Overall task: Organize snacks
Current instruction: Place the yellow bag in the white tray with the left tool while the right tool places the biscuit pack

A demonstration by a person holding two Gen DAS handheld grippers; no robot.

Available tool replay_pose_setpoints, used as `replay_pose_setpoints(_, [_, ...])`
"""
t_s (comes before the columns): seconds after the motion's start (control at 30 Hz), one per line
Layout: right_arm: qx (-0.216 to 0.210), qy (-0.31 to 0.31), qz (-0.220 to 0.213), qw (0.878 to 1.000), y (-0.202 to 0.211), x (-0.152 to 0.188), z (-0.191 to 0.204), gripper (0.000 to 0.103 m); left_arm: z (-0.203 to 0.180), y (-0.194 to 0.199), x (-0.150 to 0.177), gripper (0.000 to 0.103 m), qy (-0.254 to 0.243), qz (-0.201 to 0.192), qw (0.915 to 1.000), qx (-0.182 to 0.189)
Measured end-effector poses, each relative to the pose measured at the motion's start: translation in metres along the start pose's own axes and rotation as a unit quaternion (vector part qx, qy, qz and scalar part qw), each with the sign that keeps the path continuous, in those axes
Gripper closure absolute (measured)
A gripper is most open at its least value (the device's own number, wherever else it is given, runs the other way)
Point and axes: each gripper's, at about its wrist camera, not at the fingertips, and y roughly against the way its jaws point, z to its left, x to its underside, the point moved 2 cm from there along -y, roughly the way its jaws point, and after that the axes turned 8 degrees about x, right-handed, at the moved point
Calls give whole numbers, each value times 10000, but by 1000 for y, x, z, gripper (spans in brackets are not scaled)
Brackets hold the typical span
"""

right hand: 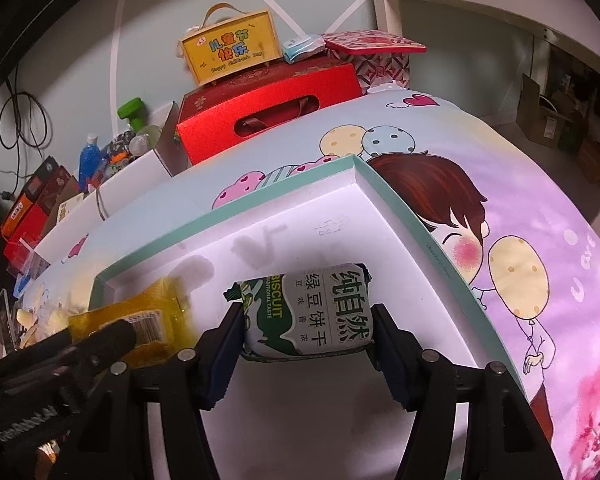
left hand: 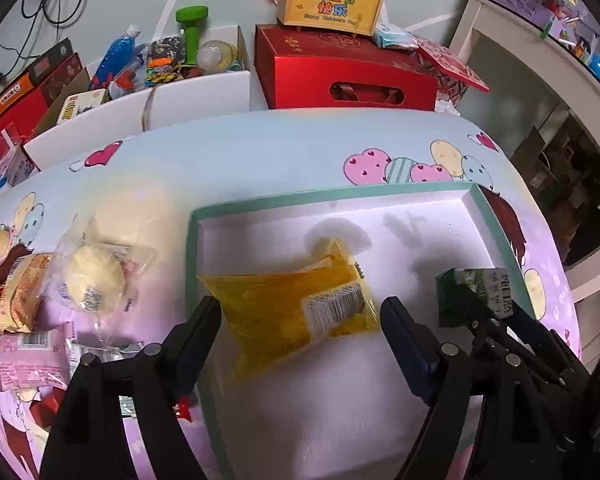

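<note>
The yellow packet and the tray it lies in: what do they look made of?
The yellow packet: thin translucent plastic film, glossy and crinkled, with a printed barcode label. The tray: probably rigid cardboard, with matte teal edges, straight folded corners and a smooth white lining; paper or foam lining cannot be told apart.

the left tool (left hand: 300,316) is matte black, with two long flat fingers that widen toward the camera into angular linkage arms. dark blue pads line the inner faces of its fingers (left hand: 410,344), and round silver pivot screws sit on the black arms. the right tool (right hand: 306,340) has the same build: black fingers (right hand: 396,344) with dark blue pads, black forked arms and silver round screw heads at the joints.
</note>
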Motion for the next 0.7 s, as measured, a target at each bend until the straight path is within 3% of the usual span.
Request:
replay_pose_setpoints(0.37, [98, 103, -17, 9999, 9, -1, 0, 30, 19, 18, 2, 20, 194, -209, 9994, -198])
replay_pose_setpoints(0.43, [111, 115, 7, 9999, 9, -1, 1, 25, 25, 20, 4, 12, 264, -246, 9989, -286])
replay_pose_setpoints(0.47, [117, 129, 14, 9998, 9, -1, 1, 23, 29, 20, 6, 2, 312, -257, 9986, -332])
replay_pose_setpoints(0.7, [51, 216, -99, 9997, 17, 0, 8, 0, 51, 25, 15, 1, 581, -296, 9966, -503])
